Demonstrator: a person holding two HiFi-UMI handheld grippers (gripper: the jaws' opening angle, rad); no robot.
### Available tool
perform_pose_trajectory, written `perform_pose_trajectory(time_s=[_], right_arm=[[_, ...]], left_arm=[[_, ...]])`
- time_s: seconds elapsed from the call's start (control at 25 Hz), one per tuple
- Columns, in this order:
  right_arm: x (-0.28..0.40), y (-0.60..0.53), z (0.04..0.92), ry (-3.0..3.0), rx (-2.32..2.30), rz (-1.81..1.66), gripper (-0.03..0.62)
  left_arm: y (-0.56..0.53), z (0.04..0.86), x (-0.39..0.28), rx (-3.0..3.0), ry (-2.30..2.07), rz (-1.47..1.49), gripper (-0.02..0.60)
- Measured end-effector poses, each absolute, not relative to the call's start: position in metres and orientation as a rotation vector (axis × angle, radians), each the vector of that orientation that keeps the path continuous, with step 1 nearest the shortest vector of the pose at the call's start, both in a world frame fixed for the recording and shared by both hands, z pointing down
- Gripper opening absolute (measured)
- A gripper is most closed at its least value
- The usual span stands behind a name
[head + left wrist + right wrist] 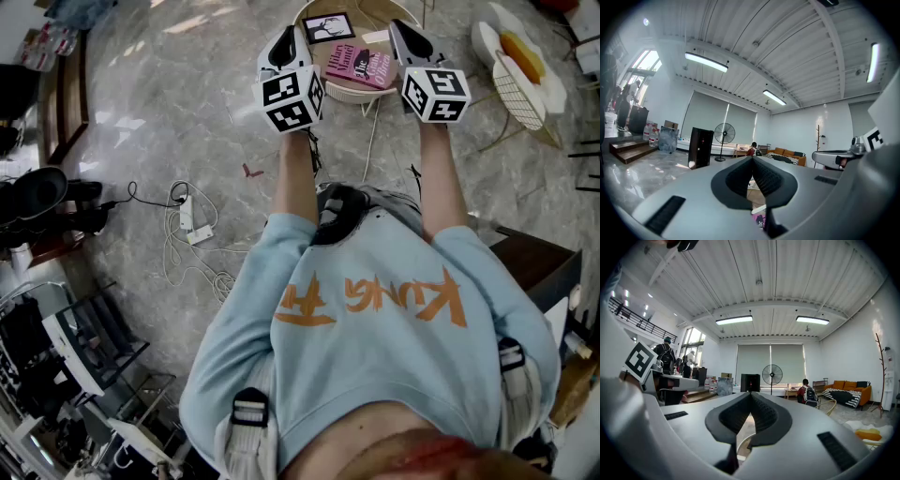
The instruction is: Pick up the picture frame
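Nearest the head camera is the person's light-blue sweatshirt (375,328) with orange lettering, both forearms stretched forward. Each hand carries a gripper held level. The left gripper (283,39) reaches over the left edge of a small round worktop (367,95), and the right gripper (401,32) reaches over its right edge.

The picture frame (328,28), black-edged, lies flat near the worktop's far left edge, seen between the two gripper tips, and neither gripper holds it. Two pink books (361,66) lie just beside it, toward the near edge.

In the left gripper view the dark ribbed fingers (766,180) are clenched together with nothing between them. In the right gripper view the fingers (761,416) are likewise pressed closed and empty.

On the marble floor (169,122), left of the person, lies a white power strip (187,217) with loose cables. A white wire chair (520,66) with a yellow cushion stands to the right.
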State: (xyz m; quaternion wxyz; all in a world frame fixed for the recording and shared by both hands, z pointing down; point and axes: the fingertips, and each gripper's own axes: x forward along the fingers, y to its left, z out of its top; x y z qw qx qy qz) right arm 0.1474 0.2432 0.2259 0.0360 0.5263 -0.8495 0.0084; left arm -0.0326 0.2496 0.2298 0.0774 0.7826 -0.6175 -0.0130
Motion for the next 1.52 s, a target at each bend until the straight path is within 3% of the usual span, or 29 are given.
perform_pose_trajectory(time_s=[1.52], right_arm=[[0.212,0.232,0.238,-2.614,1.645,0.137,-0.002]], left_arm=[[0.243,0.251,0.014,2.293,-1.823,0.029,0.018]])
